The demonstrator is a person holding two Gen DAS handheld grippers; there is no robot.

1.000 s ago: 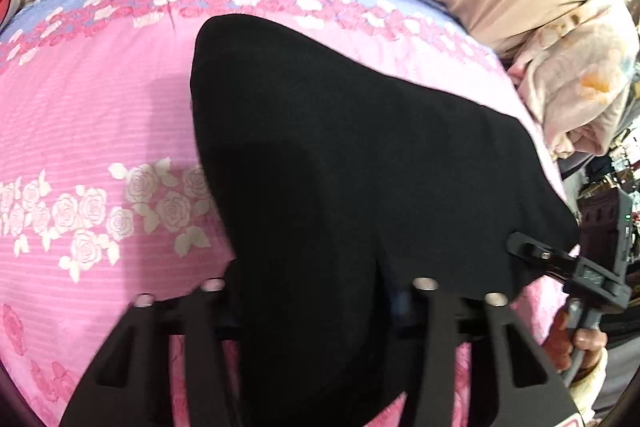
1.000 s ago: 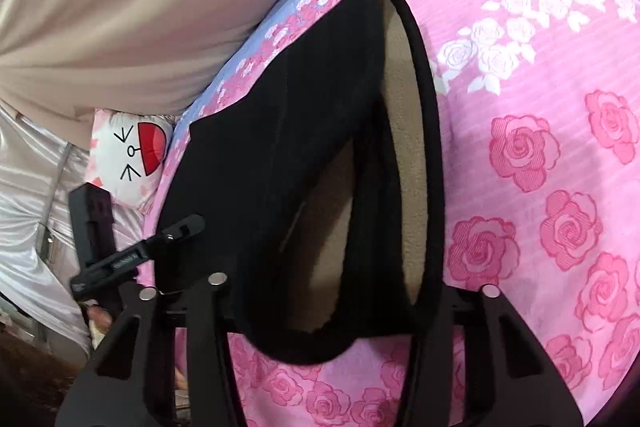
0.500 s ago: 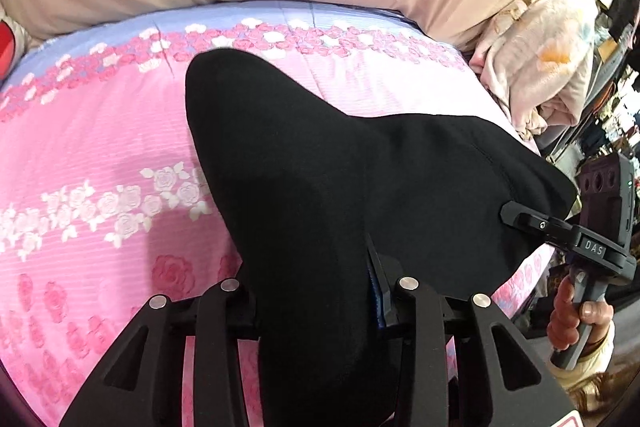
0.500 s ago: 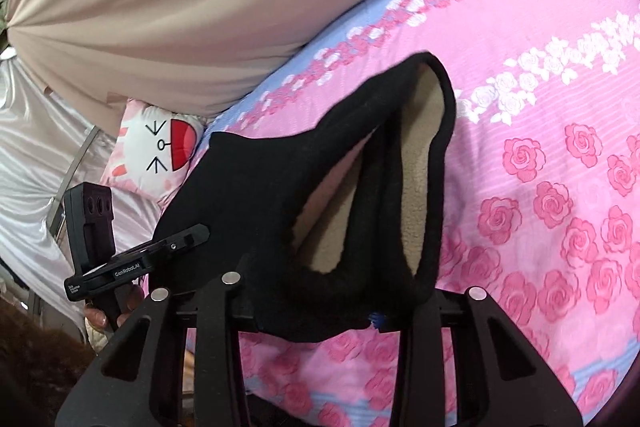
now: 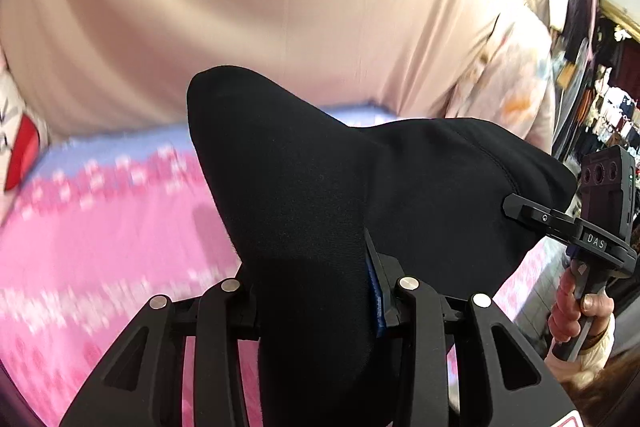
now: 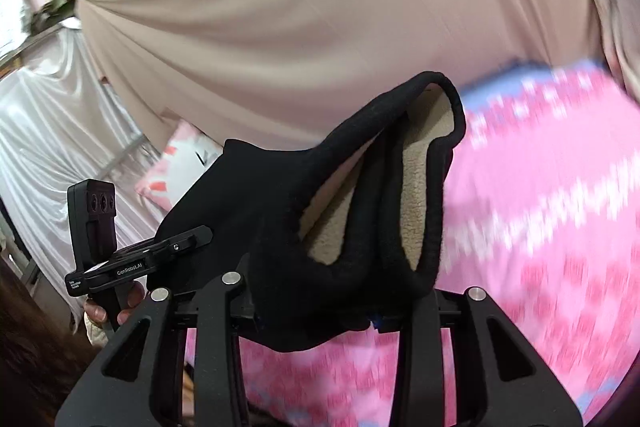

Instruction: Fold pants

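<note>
Black pants point(image 5: 304, 195) with a beige fleece lining point(image 6: 416, 187) hang lifted above the pink rose bedsheet point(image 5: 100, 227). My left gripper point(image 5: 316, 287) is shut on a bunch of the black cloth. My right gripper point(image 6: 316, 307) is shut on the waistband end, where the lining shows. In the left wrist view the right gripper point(image 5: 532, 213) holds the cloth's far corner at the right. In the right wrist view the left gripper point(image 6: 192, 239) holds the other corner at the left.
A beige curtain point(image 5: 240, 7) hangs behind the bed. A cat-face pillow point(image 6: 180, 163) lies at the bed's head end. A floral quilt point(image 5: 516, 75) and hanging clothes point(image 5: 608, 107) are at the right. White drapes point(image 6: 48, 147) are at the left.
Both grippers have lifted the pants up off the bed, and both views have tilted upward toward the curtain. The bedsheet is now blurred by motion.
</note>
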